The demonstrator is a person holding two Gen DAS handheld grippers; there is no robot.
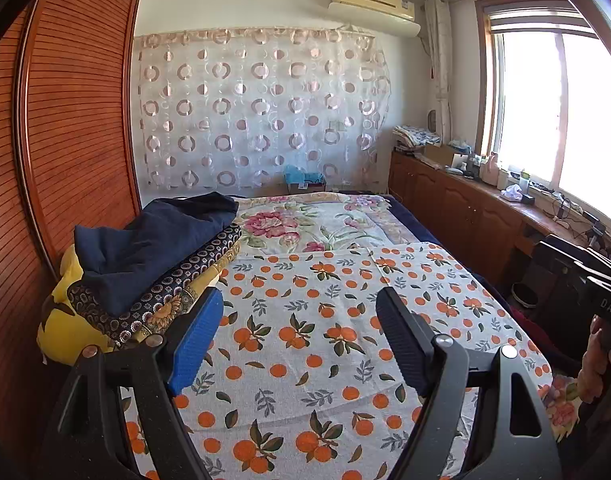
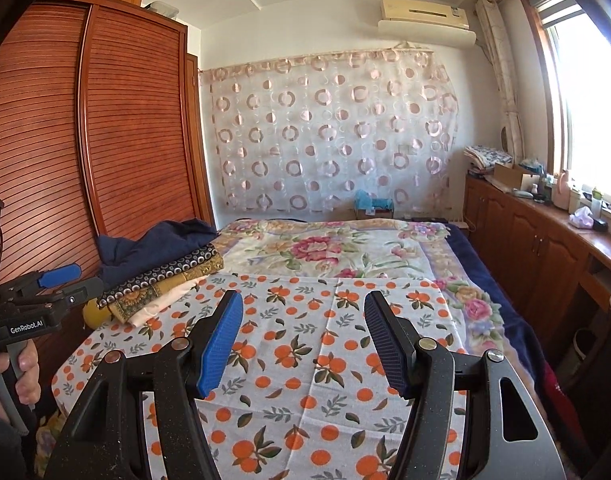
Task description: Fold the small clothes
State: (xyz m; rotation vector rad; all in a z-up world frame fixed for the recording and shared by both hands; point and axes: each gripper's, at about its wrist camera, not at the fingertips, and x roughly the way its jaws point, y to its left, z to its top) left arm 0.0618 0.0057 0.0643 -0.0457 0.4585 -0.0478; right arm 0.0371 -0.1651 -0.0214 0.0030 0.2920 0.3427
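A stack of clothes lies on the bed's left side by the wardrobe: a dark navy garment (image 1: 153,248) on top, a dark patterned cloth (image 1: 157,300) under it, and yellow fabric (image 1: 65,320) at the bottom. The stack also shows in the right wrist view (image 2: 161,272). My left gripper (image 1: 301,304) is open and empty, held above the orange-print cloth (image 1: 325,340). My right gripper (image 2: 303,304) is open and empty above the same cloth (image 2: 305,360). The left gripper also shows at the left edge of the right wrist view (image 2: 71,280).
The orange-print cloth lies over a floral bedspread (image 1: 305,220). A wooden slatted wardrobe (image 1: 65,120) stands close on the left. Low wooden cabinets (image 1: 465,208) with cluttered tops run along the right under a bright window (image 1: 553,112). A patterned curtain (image 1: 257,108) hangs at the back.
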